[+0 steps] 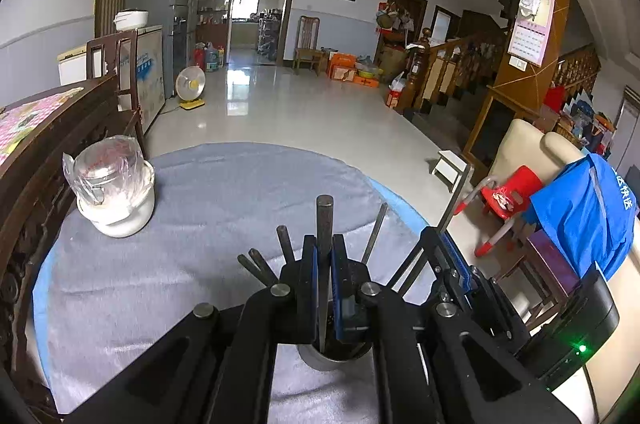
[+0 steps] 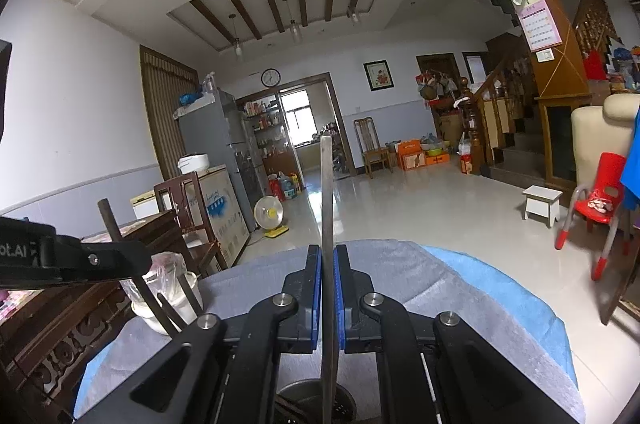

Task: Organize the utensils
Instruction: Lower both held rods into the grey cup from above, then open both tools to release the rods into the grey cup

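Observation:
My left gripper (image 1: 324, 244) is shut on a dark round-ended utensil handle (image 1: 325, 212) that stands upright, its lower end inside a metal cup (image 1: 320, 360). Several other dark handles (image 1: 286, 244) lean out of the same cup. In the left wrist view, my right gripper (image 1: 436, 238) is close on the right. It (image 2: 328, 252) is shut on a flat silver utensil handle (image 2: 326, 192) held upright over the metal cup (image 2: 348, 400). In the right wrist view, the left gripper (image 2: 138, 258) shows at the left with its dark handle (image 2: 109, 220).
The cup stands on a round table covered by a grey cloth (image 1: 200, 264) over blue. A white jar wrapped in plastic (image 1: 114, 192) sits at the table's far left. Dark carved wooden furniture (image 1: 24, 224) borders the left side; a red chair (image 1: 508, 192) and a blue garment (image 1: 584, 208) lie right.

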Demonstrator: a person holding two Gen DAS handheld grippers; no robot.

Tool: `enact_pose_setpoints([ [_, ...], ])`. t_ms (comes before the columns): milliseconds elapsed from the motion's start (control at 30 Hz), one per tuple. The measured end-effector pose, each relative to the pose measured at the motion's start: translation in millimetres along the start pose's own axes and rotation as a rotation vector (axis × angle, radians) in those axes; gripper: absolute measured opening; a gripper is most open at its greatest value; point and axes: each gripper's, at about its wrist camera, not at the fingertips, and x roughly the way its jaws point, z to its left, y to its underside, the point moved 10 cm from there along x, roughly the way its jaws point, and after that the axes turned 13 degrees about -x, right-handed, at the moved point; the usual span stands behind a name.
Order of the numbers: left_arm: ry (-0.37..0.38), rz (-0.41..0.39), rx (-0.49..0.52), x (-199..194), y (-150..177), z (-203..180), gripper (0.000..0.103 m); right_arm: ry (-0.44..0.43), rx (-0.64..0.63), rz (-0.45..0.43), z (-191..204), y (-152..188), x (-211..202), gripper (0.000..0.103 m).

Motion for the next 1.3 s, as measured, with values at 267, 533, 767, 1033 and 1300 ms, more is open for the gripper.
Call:
enact_pose_setpoints([
  [267,-0.011,0.016,-0.001,4,7,2,0.006,0.000,-0.013,0.018,-1,5,-3,0.007],
  [533,-0.019,0.034,-0.007,7,14,9,0.007,-0.011,-0.039,0.042,2,11,-4,0.007],
  [767,-0.022,0.050,-0.017,7,20,16,0.007,-0.023,-0.052,0.055,7,13,-4,0.007],
  [1033,-0.025,0.067,-0.021,11,24,22,0.007,-0.033,-0.046,0.065,10,15,-8,0.007],
  [1300,-0.033,0.093,-0.012,15,33,27,0.009,-0.047,-0.033,0.087,12,18,-17,0.008],
])
